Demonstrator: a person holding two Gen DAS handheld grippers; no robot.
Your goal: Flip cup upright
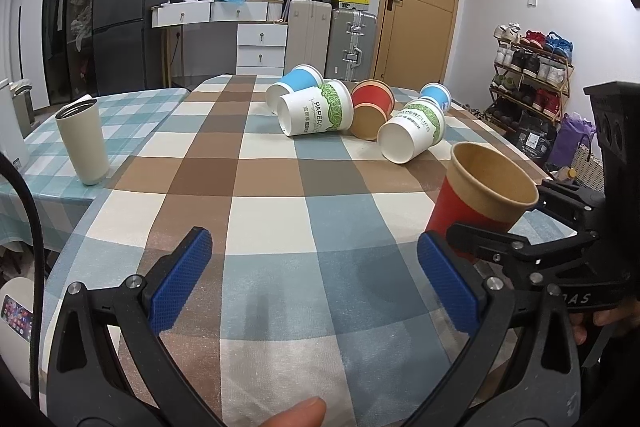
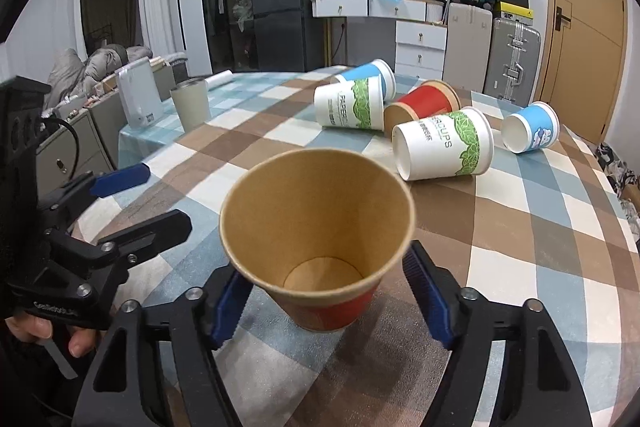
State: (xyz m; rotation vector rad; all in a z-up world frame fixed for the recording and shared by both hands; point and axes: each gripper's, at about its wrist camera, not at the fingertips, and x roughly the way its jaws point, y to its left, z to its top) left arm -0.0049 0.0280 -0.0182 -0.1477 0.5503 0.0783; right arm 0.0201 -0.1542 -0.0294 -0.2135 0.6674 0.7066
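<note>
Red-walled, kraft-lined paper cup stands mouth-up at lower centre between our right gripper's spread pads, seemingly released, while our left gripper gapes empty and five cups lie toppled.

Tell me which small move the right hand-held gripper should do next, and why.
Probably open the right hand-held gripper and draw back: the red cup between its fingers looks upright with its base on the tablecloth, though contact is unclear.

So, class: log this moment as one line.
right gripper: around red cup, upright | left gripper: open, empty | five cups lying on table
</note>
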